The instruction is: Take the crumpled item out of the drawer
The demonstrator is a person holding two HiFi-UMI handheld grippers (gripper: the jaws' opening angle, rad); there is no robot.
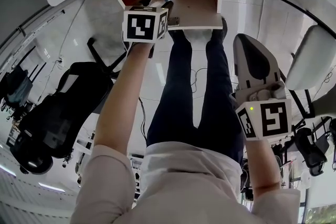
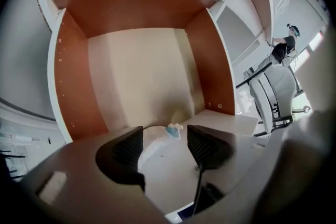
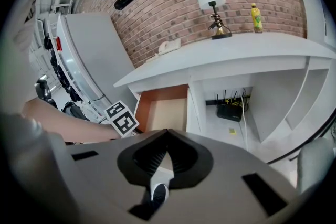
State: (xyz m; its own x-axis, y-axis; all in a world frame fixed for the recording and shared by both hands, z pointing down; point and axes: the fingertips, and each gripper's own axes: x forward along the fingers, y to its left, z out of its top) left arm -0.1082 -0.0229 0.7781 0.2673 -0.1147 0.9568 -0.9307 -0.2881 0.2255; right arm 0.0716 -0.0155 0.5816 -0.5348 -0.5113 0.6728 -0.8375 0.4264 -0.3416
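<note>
— Two grippers, yes? Where is each one?

— At the top of the head view the left gripper [image 2: 164, 139] reaches out at arm's length into the open drawer [image 2: 73, 81]. The right gripper [image 3: 167, 136] hangs back at the person's right side, well apart from the drawer.

— And the jaws?

— The left pair stands wide apart. The right pair is pressed together at the tips, with nothing between them.

— Where is the crumpled item [image 2: 172, 130]?

— Inside the drawer, at the near end, close to the white front panel. It is a pale wad with a blue patch, lying just between the tips of the parted left jaws.

— Is it gripped?

— No, the jaws are not closed on it. Whether either one touches it I cannot tell, because the wad is small and half hidden behind the gripper's body.

— What about the drawer itself?

— It has reddish-brown side walls and a cream floor, and it is pulled out from under a white desk [image 3: 226, 52].

— Anything else around?

— A lamp [image 3: 210, 0] and a yellow bottle [image 3: 256, 17] stand on the desk against a brick wall. A black office chair [image 1: 52, 113] is off to the person's left.
</note>
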